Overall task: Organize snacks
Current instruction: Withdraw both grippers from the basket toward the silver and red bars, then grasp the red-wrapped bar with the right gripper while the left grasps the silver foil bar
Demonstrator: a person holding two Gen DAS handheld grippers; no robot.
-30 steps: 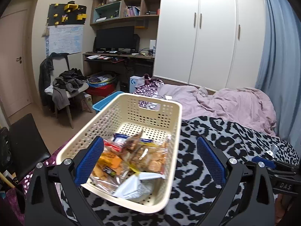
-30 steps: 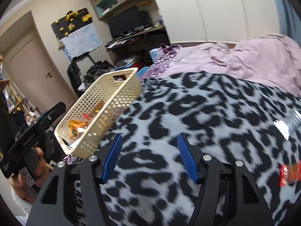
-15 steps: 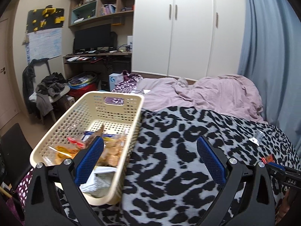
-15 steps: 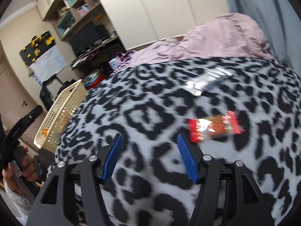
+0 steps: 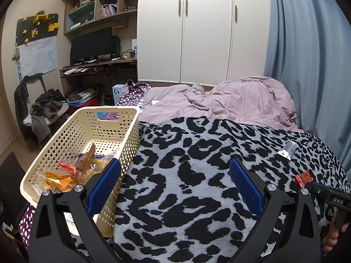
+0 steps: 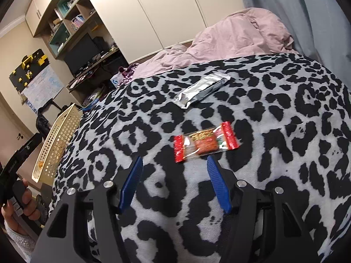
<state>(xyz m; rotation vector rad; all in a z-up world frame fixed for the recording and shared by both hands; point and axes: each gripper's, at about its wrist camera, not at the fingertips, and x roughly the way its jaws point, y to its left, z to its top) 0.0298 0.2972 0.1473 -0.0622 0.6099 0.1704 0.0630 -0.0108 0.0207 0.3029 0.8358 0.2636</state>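
Wide open, the right gripper hovers low over a leopard-print blanket, its blue pads parted and nothing between them. Just ahead at 1 o'clock lies a red snack pack, flat on the blanket, its near edge just beside the right pad, though contact cannot be judged. Farther off at 12 o'clock, well apart from the red one, rests a silver wrapper, angled toward 2 o'clock. Bare blanket surrounds both packs on every side, with a pink duvet bunched beyond and a blue curtain along the bed's far right edge.

At 9 o'clock in the right view, a cream basket sits at the blanket's left edge. Seen from the left wrist, the basket holds several snack bags in its near half; its far half is bare. The left gripper also stands open and empty, its left pad over the basket's near right rim, its right pad over open blanket. A hand in a fuzzy sleeve grips the left tool's handle at 8 o'clock in the right view.
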